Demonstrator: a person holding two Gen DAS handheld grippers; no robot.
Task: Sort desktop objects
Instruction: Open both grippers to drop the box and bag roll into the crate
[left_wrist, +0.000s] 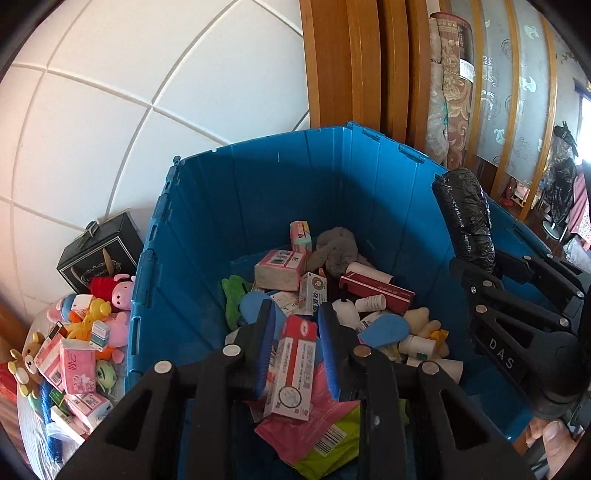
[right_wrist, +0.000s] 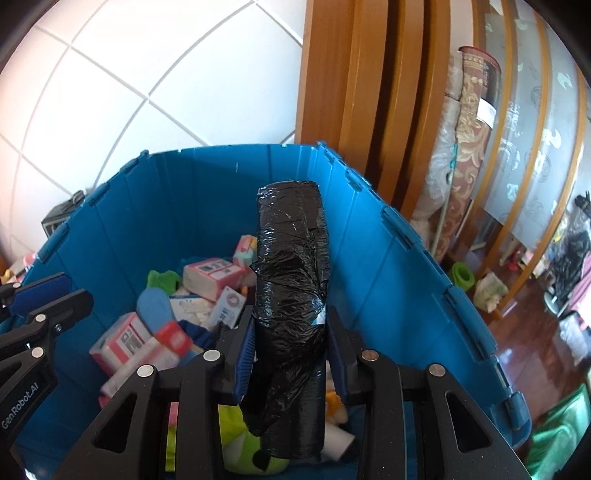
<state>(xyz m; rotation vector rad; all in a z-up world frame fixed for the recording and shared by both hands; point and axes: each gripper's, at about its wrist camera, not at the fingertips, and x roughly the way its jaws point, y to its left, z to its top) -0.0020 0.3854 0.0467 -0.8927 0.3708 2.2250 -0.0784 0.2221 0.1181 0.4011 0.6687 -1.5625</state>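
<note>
Both grippers hang over a big blue bin (left_wrist: 280, 192) that is full of small things. The bin stands by a white tiled wall (left_wrist: 110, 110) and a wooden door frame (left_wrist: 354, 62).

The left gripper (left_wrist: 297, 325) has its two blue pads squeezed on a long white box with a red end (left_wrist: 295, 363). The jaws are nearly closed, with just the box between them. The box points up and away from the camera, above the pile in the bin.

The right gripper (right_wrist: 290, 345) holds a black roll of plastic bags (right_wrist: 290, 280). The roll stands up tall between the pads, and the pads press on its lower half. The jaws are only a little way apart, as wide as the roll. A loose flap of black plastic hangs down at the bottom. In the left wrist view the same roll shows at the right side, over the edge of the bin.

Down in the bin lie pink tissue packs (left_wrist: 279, 269), a long dark red box (left_wrist: 376, 291), a grey cloth (left_wrist: 334, 249), a small white bottle (left_wrist: 371, 303), flat blue ovals (left_wrist: 384, 328) and something green (left_wrist: 232, 295).

Outside the bin, on the left, sits a pile of plush toys (left_wrist: 118, 291) and more pink packs (left_wrist: 75, 365), near a black box with a handle (left_wrist: 98, 254). A thumb (left_wrist: 554, 443) shows at the bottom right of the left wrist view.
</note>
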